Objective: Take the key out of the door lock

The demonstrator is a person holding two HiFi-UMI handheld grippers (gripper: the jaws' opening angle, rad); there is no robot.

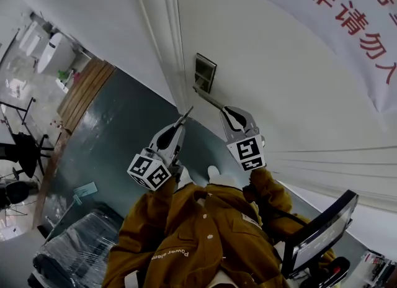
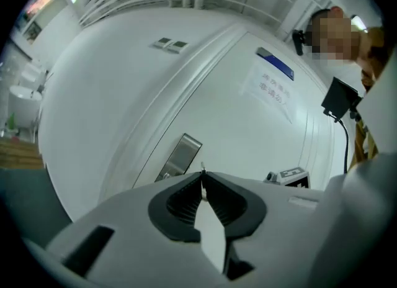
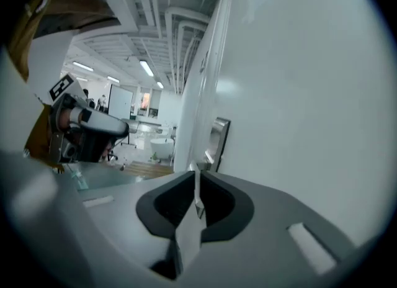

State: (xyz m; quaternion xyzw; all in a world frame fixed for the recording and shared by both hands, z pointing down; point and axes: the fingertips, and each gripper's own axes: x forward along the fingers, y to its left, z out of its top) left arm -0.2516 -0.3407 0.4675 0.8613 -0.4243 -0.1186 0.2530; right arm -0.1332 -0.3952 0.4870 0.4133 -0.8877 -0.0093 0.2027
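A steel lock plate (image 1: 205, 72) (image 2: 180, 156) (image 3: 218, 138) sits on the white door, and a thin lever handle (image 1: 209, 98) runs from it toward me. My right gripper (image 1: 224, 112) (image 3: 197, 178) is shut on the end of that handle, which shows as a narrow metal strip (image 3: 198, 201) between its pads. My left gripper (image 1: 185, 118) (image 2: 203, 175) hangs below and left of the plate, near the door's edge, clear of the lock. Its jaws are pinched on a small thin metal piece (image 2: 203, 167) that looks like the key.
A white banner with red characters (image 1: 347, 13) hangs on the door to the right. Dark floor (image 1: 118, 131) and a wooden strip (image 1: 87, 91) lie left of the door frame (image 1: 170, 45). A monitor (image 1: 319, 231) stands lower right, a plastic-wrapped bundle (image 1: 80, 249) lower left.
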